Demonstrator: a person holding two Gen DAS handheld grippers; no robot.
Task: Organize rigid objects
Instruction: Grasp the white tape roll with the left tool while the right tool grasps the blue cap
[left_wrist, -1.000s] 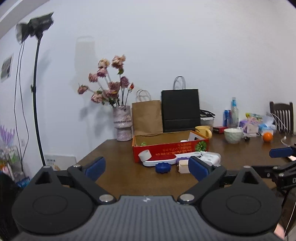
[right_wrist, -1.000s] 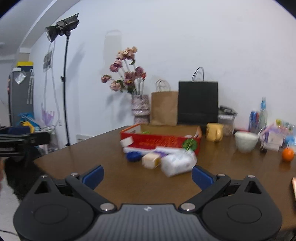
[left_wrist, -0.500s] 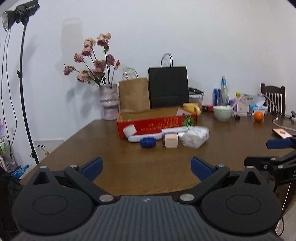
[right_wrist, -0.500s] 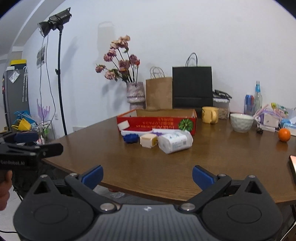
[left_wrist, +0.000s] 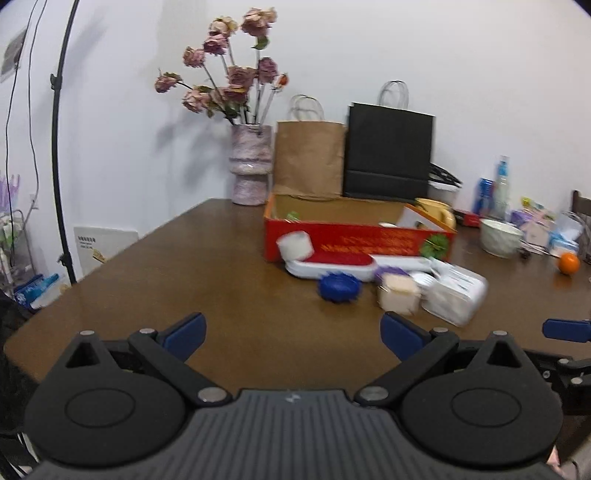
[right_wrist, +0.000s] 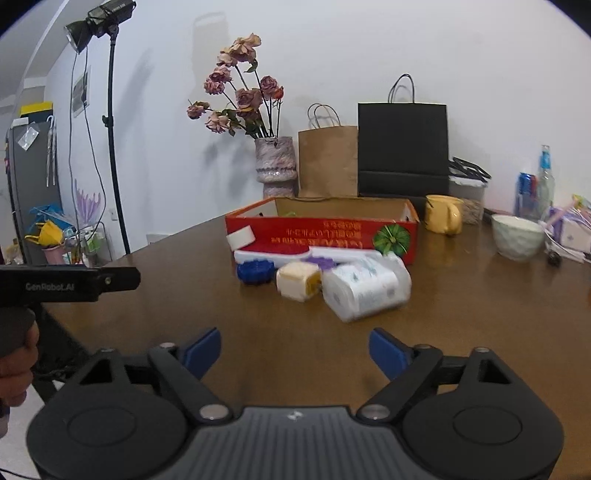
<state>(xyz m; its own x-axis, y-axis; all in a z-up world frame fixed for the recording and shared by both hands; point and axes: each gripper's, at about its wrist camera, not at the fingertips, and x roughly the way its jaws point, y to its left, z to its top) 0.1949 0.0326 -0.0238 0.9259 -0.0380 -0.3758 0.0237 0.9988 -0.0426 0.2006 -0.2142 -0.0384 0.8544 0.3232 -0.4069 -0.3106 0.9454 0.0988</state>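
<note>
- Brown wooden table carries a red box, open at the top, with a cluster of loose items touching or just beside its front wall.
- Cluster, left wrist view: white roll leaning on the box front; white-and-red tray lying flat; blue disc just in front of the tray; cream block; wrapped tissue pack at the right end, touching the block.
- Left gripper: jaws spread wide, nothing between them, held low over the near table edge, well apart from the cluster.
- Right gripper: jaws likewise wide and empty, pointed at the pack.
- Left view alone shows the box interior, with a white card leaning at its right end, and an orange far right. A blue pad of the right gripper enters at its right edge.
- Right view alone shows the lamp head on its stand, the yellow mug in full, and the left gripper's body at the left edge, gripped by a hand.
- Both views show the vase, brown bag, black bag and bowl behind or beside the box.
- Contents deeper in the box cannot be made out.
</note>
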